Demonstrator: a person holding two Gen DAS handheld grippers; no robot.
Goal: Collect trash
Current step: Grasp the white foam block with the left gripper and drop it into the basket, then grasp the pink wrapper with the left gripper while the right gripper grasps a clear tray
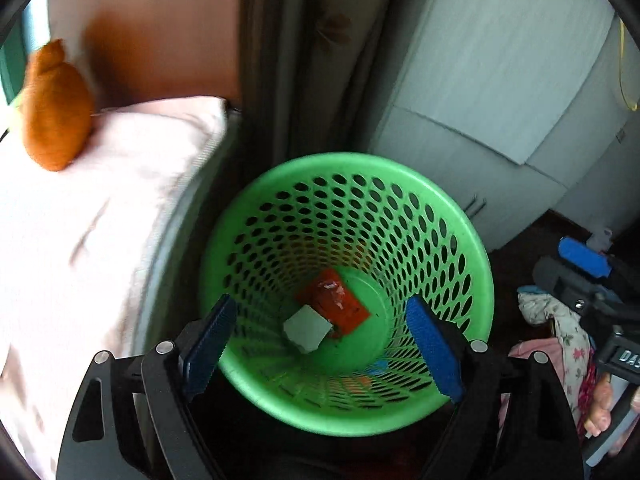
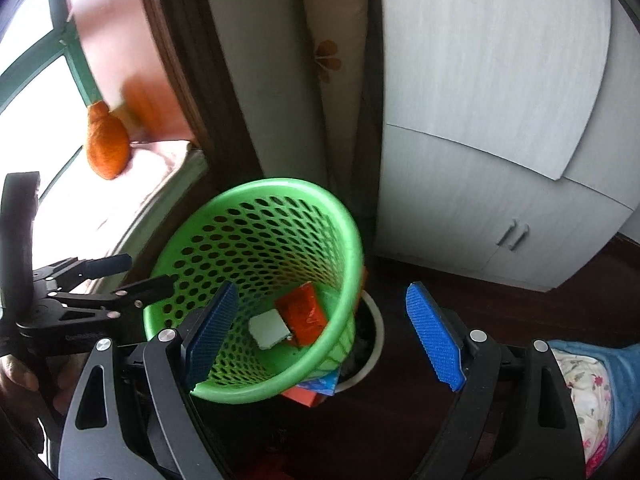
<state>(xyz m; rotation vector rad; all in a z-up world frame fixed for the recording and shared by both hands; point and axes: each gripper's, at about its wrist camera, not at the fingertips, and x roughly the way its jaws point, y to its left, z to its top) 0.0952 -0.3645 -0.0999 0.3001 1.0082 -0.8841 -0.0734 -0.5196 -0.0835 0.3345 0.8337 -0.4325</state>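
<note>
A green perforated waste basket stands on the dark floor; it also shows in the right wrist view. Inside lie a red wrapper and a small white paper piece. My left gripper is open and empty, held right above the basket mouth. My right gripper is open and empty, over the basket's right rim. The left gripper shows at the left of the right wrist view. The right gripper shows at the right edge of the left wrist view.
A bed with a pink sheet and an orange plush toy lies to the left. A pale cabinet stands behind and to the right. A white pot and colourful packets sit against the basket's right side.
</note>
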